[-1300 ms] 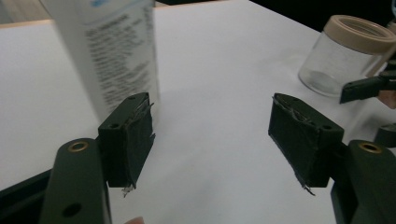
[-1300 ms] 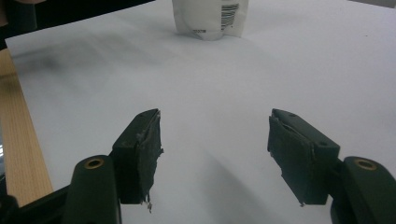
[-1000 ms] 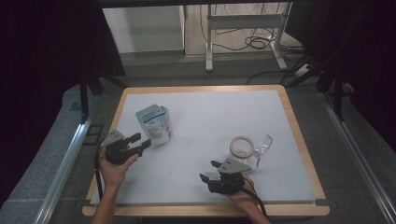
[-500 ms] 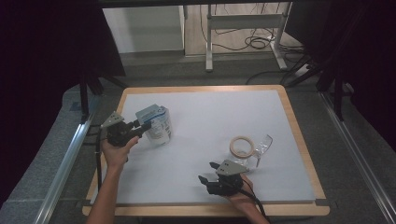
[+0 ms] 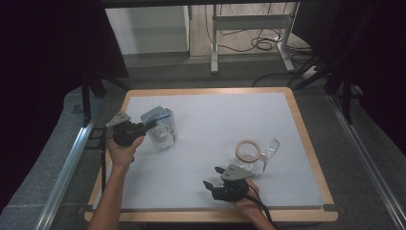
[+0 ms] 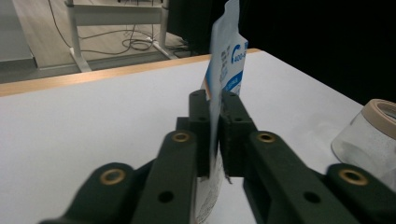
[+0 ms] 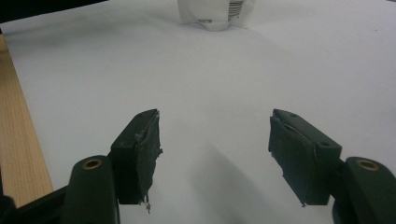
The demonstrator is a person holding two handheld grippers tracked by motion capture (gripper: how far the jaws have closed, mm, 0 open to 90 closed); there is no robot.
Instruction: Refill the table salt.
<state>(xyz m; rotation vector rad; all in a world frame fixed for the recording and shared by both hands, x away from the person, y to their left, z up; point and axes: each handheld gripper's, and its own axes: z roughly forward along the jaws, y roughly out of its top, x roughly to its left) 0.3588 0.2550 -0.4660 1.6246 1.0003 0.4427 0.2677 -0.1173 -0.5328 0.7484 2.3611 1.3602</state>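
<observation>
- Your left gripper (image 5: 149, 123) is closed on the edge of a white pouch (image 5: 162, 127) with blue print, at the left side of the white table (image 5: 215, 124).
- In the left gripper view the pouch (image 6: 224, 70) stands upright between the jaws.
- Your right gripper (image 7: 215, 140) is wide open and holds nothing.
- A tape roll (image 5: 248, 149) lies at the right.

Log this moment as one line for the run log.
left gripper: shut on pouch | right gripper: open, holding nothing, over mat | tape roll: on mat beside clear container
</observation>
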